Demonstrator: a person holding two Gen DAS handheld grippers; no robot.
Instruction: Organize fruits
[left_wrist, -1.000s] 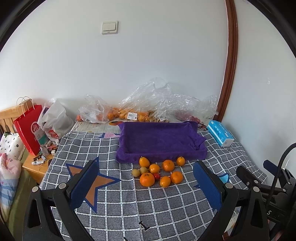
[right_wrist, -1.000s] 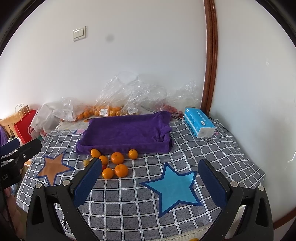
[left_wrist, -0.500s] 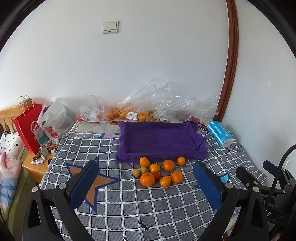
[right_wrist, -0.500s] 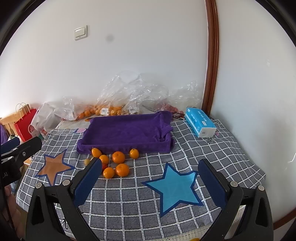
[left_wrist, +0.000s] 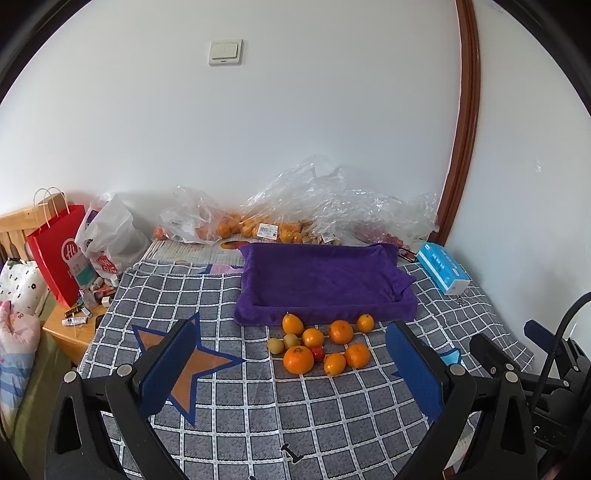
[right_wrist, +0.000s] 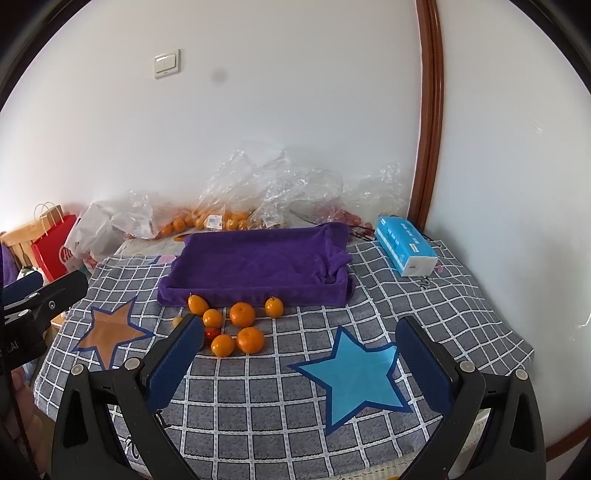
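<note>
a: where is the fruit pile (left_wrist: 317, 347) found?
b: loose on the checked cloth (left_wrist: 332, 413), just before the purple tray (left_wrist: 325, 280)

a: step?
b: nothing is gripped; left gripper (left_wrist: 291, 369) and right gripper (right_wrist: 301, 363) are held wide open. a first fruit is probably to be approached

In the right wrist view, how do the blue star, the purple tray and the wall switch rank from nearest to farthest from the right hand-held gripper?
From the right hand-held gripper:
1. Blue star, on the cloth between its fingers.
2. Purple tray, further back on the table.
3. Wall switch, high on the wall, upper left.
</note>
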